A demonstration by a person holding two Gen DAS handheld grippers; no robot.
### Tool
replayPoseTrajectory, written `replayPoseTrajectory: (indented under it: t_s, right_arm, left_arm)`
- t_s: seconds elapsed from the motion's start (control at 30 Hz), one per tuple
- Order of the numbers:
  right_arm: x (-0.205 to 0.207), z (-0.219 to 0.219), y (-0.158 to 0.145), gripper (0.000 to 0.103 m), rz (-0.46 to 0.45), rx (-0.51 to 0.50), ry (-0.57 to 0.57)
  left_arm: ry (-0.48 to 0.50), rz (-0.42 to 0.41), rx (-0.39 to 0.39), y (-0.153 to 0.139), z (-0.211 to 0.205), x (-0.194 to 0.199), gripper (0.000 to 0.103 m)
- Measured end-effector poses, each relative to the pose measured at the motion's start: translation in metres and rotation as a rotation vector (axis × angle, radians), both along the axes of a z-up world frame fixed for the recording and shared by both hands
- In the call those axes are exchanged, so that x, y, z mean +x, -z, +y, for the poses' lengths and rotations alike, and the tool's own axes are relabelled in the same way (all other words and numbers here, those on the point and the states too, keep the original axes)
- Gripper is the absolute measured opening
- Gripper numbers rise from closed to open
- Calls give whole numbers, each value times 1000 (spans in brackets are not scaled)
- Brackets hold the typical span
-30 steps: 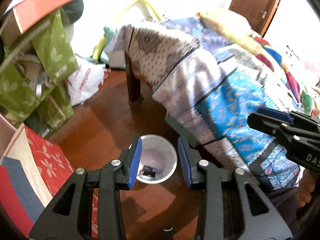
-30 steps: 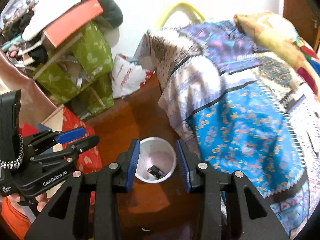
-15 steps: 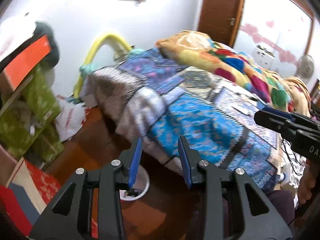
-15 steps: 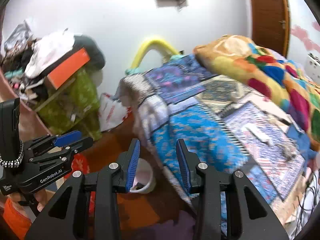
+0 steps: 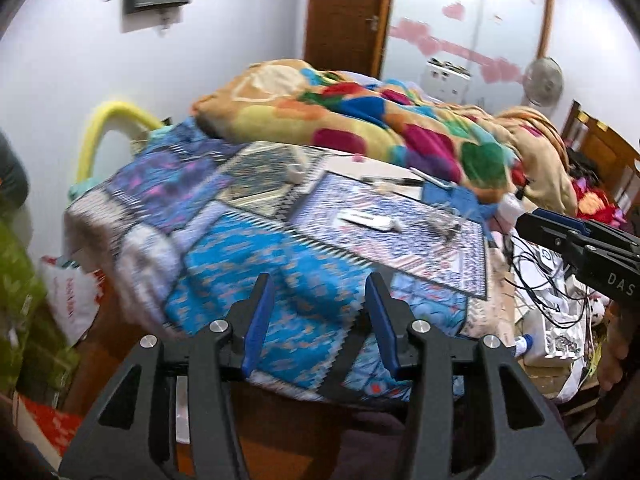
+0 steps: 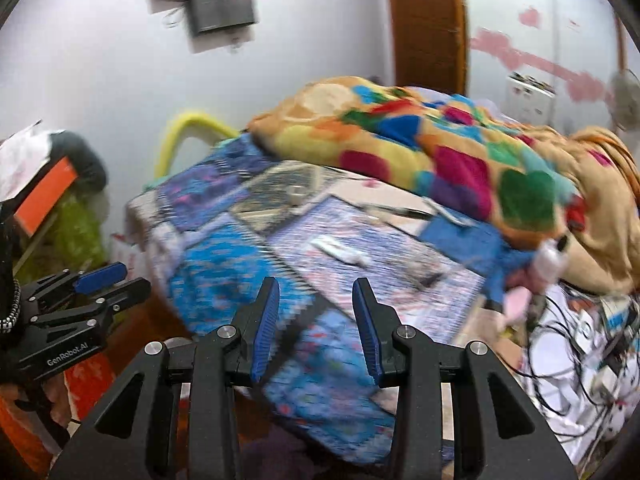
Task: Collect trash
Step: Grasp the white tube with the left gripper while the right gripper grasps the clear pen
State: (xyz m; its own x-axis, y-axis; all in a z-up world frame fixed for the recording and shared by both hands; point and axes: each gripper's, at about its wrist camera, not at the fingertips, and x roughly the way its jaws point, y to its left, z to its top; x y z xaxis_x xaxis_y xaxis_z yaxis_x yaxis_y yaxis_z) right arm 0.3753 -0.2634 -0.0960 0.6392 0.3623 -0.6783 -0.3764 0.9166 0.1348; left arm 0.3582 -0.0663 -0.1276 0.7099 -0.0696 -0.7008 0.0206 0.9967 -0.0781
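Left black two-finger gripper with blue pads [image 5: 316, 284]: my jaws part-open, just been widening, nothing between them, aimed over the bed under its blue patchwork cloth [image 5: 240, 264]. Right black two-finger gripper with blue pads [image 6: 316, 286]: jaws part-open, empty. Trash: a flat white wrapper-like strip [image 5: 370, 222] lying on the cloth, well ahead of both grippers, beside the multicoloured fleece blanket [image 6: 440, 144].

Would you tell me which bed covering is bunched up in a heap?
The multicoloured fleece blanket, heaped along the bed's far side; the blue patterned patchwork sheet lies spread flat.
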Motion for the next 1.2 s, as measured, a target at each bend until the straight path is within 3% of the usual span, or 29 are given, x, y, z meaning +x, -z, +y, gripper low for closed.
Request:
replayPoseTrajectory:
  t_s: [0.2,0.3,0.43,0.6,0.83,1.07,1.2]
  right_arm:
    - [27,-50,19,35,52,1,112]
    - [43,-69,32,35,86,17,151]
    - [64,-82,48,35,124,50,167]
    - [90,-86,70,35,158,64,173]
    - [139,-91,102,35,213,80,207]
    - [177,-99,130,35,318,205,251]
    - [175,-87,133,35,286,144,255]
  left_arm:
    - [48,35,-13,25,-38,44,52]
    - [52,84,-56,45,-50,71,53]
    - [51,148,-105,72,-60,106,53]
    - [40,193,-94,98,-70,144,53]
    - [19,216,-123,123,-84,183,53]
    - [-29,188,-97,136,-97,205,53]
    - [-56,167,-73,144,-97,211,54]
